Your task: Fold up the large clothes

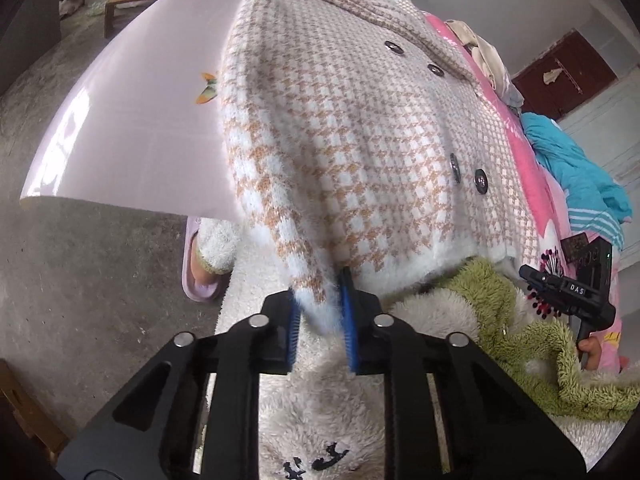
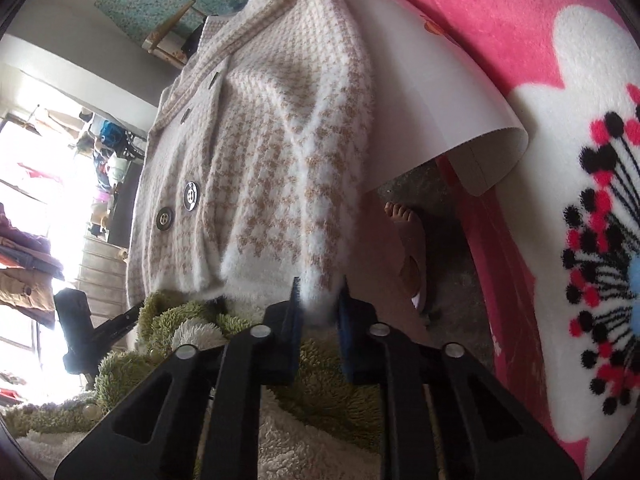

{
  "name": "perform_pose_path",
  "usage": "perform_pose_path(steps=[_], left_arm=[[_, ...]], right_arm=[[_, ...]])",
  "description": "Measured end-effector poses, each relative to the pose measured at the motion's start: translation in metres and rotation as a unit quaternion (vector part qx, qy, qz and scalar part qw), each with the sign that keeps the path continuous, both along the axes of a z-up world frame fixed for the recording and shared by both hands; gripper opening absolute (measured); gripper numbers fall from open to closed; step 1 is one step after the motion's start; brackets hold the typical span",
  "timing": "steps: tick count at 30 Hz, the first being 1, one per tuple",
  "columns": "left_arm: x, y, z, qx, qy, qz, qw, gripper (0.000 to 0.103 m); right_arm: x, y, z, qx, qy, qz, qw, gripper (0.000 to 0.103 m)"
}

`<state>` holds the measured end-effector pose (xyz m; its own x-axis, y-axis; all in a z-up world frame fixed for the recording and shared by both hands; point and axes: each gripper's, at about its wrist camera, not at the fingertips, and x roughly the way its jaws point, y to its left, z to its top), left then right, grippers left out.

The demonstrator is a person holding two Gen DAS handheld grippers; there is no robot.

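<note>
A fuzzy beige-and-white houndstooth coat (image 1: 360,128) with dark buttons lies on a pale board (image 1: 132,120), its hem toward me. My left gripper (image 1: 320,308) is shut on the coat's left sleeve cuff, which hangs between the blue pads (image 1: 347,312). In the right wrist view the same coat (image 2: 256,152) shows, and my right gripper (image 2: 318,308) is shut on the fluffy cuff of the right sleeve. Each gripper shows in the other's view: the right one (image 1: 568,292) and the left one (image 2: 92,332), both near the hem.
The board (image 2: 440,92) lies on a pink flowered blanket (image 2: 560,160) and overhangs the edge. A green-and-white fleece garment (image 1: 520,320) is worn by the person below the hem. Slippered feet (image 1: 208,256) stand on the concrete floor. A blue garment (image 1: 572,160) lies at far right.
</note>
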<state>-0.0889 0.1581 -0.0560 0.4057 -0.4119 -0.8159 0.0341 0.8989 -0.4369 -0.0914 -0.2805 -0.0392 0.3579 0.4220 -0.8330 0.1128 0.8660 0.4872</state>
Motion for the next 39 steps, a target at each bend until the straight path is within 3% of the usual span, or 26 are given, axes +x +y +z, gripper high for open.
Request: perform_pose_path(steps=[3,9,14,19,24,30,39], left_arm=[[-0.007,-0.006,0.022,0.015,-0.036,-0.019,0.9991,0.009],[-0.002,-0.013,0.075,-0.002,-0.123,-0.030,0.9920,0.008],[0.037,-0.012,0.101,0.000,-0.164,-0.013,0.9864,0.007],[0.086,-0.001,0.121,0.000,-0.197,0.021,0.9803,0.007],[0.136,0.012,0.125,0.010,-0.201,0.053,0.9782,0.007],[0.200,0.025,0.105,0.020,-0.174,0.078,0.9814,0.007],[0.273,0.028,0.058,0.046,-0.121,0.076,0.9887,0.008]], right_arm=[[-0.005,0.004,0.019,-0.008,-0.033,0.007,0.999,0.008],[0.009,0.016,0.071,-0.017,-0.110,0.025,0.994,0.008],[0.049,0.022,0.103,-0.028,-0.171,0.039,0.984,0.008],[0.096,0.016,0.115,-0.018,-0.197,0.022,0.980,0.008],[0.146,0.011,0.115,-0.006,-0.209,-0.002,0.978,0.008],[0.211,0.010,0.101,-0.005,-0.200,-0.009,0.980,0.008],[0.284,0.013,0.046,-0.045,-0.151,-0.015,0.987,0.008]])
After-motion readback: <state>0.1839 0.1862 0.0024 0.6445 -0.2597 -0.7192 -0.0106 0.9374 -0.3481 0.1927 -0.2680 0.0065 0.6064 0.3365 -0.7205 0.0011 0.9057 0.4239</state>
